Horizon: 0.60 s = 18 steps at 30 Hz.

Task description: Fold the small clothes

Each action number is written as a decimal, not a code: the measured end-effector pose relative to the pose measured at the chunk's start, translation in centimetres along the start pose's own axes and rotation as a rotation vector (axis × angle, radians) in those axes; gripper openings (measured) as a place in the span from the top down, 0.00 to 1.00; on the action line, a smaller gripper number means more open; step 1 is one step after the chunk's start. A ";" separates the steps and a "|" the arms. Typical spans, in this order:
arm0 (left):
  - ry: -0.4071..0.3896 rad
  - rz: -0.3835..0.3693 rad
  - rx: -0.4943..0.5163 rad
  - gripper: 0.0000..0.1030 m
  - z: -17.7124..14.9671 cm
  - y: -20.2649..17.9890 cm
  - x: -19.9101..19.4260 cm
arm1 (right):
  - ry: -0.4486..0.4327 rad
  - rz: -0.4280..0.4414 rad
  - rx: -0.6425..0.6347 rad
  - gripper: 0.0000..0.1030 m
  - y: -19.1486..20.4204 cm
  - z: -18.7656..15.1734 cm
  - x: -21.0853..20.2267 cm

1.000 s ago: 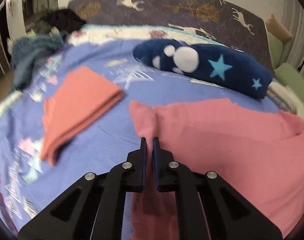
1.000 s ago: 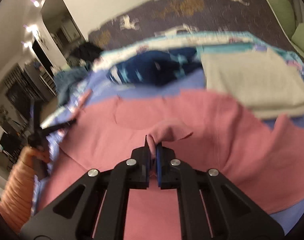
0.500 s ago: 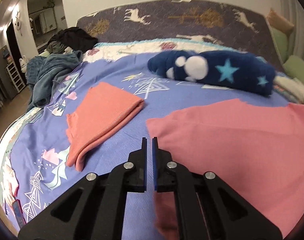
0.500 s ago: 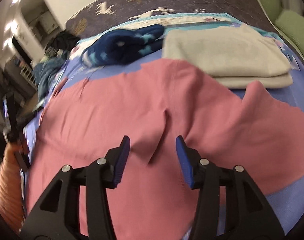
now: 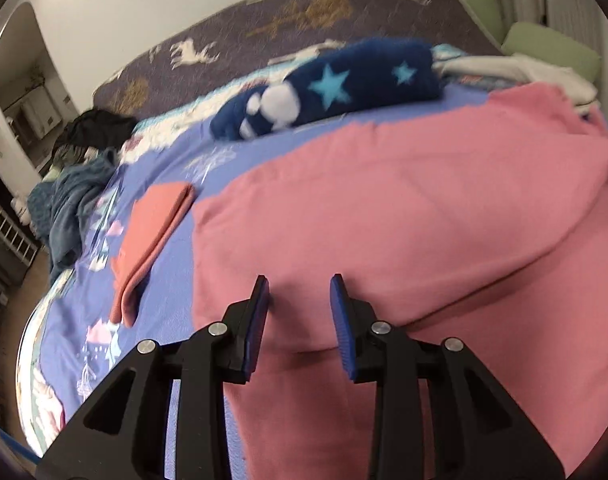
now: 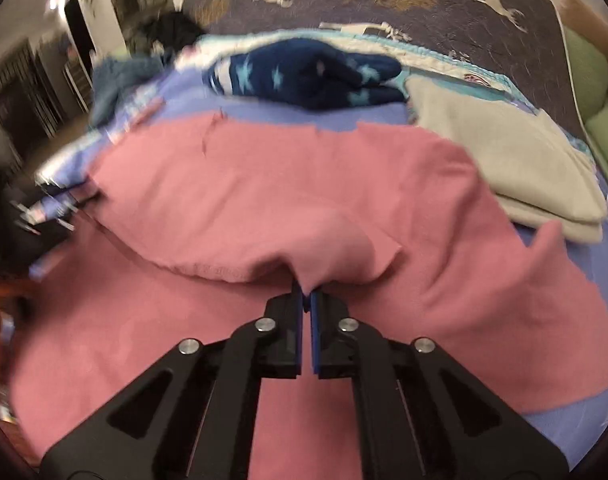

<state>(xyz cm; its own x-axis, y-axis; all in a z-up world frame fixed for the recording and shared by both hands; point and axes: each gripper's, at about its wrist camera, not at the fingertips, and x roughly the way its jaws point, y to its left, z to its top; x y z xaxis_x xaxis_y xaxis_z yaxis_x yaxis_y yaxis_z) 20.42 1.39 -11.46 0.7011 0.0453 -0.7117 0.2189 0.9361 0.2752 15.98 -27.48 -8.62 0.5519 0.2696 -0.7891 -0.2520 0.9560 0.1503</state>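
Left gripper (image 5: 299,286): jaws part-way apart and opening, poised over the pink garment (image 5: 404,216); the pads do not press on the cloth, which lies under and ahead of them.

Right gripper (image 6: 307,294): jaws closed on a pinched fold of the pink garment (image 6: 263,200); the cloth bunches up out of the tips and a flap of it lies folded over just ahead.

Pink garment: spread wide on the bed (image 5: 163,280), filling the ground below and ahead of both pairs of jaws; a fold line runs across it ahead of the left jaws.

Bed: purple-blue printed sheet, bare to the left of the left jaws and at the far right of the right jaws.

Orange cloth (image 5: 151,236): folded, on the sheet, left of the left jaws, just beside the pink garment's edge.

Navy blanket (image 5: 336,88): rolled, with stars and white spots, far ahead of both pairs of jaws, beyond the pink garment.

Cream cloth (image 6: 512,160): folded stack, ahead and right of the right jaws, its near edge touching the pink garment.

Teal heap (image 5: 71,200): rumpled, at the bed's far left edge.

Green cushions (image 5: 552,48): far right, beyond the bed.
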 end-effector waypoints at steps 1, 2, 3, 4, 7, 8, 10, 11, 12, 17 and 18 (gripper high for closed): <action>0.002 -0.016 -0.023 0.67 0.0 0.6 0.1 | 0.028 0.041 0.039 0.97 -1.1 -0.3 -0.6; 0.000 -0.019 -0.033 0.66 0.0 0.7 0.1 | 0.048 0.072 0.073 0.97 -1.9 -0.7 -0.9; -0.002 -0.012 -0.040 0.65 -0.1 0.9 0.0 | 0.067 0.075 0.104 0.97 -2.7 -1.2 -1.1; -0.003 -0.004 -0.041 0.65 -0.1 1.0 0.0 | 0.090 0.049 0.135 0.97 -3.6 -1.7 -1.1; -0.006 -0.005 -0.032 0.63 -0.2 1.1 -0.4 | 0.112 0.032 0.218 0.93 -5.5 -3.1 -1.3; -0.012 -0.011 -0.026 0.62 -0.3 1.1 -0.8 | 0.103 0.044 0.237 0.93 -5.7 -3.4 -1.5; -0.020 -0.012 -0.015 0.58 -0.4 1.1 -1.2 | 0.085 0.077 0.251 0.76 -5.6 -3.3 -1.6; -0.018 -0.006 -0.007 0.58 -0.4 1.1 -1.2 | 0.078 0.090 0.253 0.66 -5.5 -3.2 -1.5; -0.010 0.001 -0.001 0.58 -0.5 1.1 -1.1 | 0.071 0.102 0.257 0.38 -5.3 -2.9 -1.3; 0.012 0.013 -0.024 0.52 -0.9 1.9 -0.9 | 0.108 0.275 0.358 0.32 -5.5 -0.5 2.7; 0.014 0.014 -0.026 0.52 -0.9 1.9 -0.8 | 0.114 0.303 0.402 0.32 -5.9 -0.1 3.6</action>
<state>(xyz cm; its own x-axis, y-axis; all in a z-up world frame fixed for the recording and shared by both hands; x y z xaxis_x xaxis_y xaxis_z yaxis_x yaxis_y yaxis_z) 19.62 3.47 -10.93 0.6942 0.0633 -0.7170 0.1913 0.9441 0.2686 19.37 -32.17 -12.35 0.4060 0.5484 -0.7310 -0.0498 0.8120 0.5815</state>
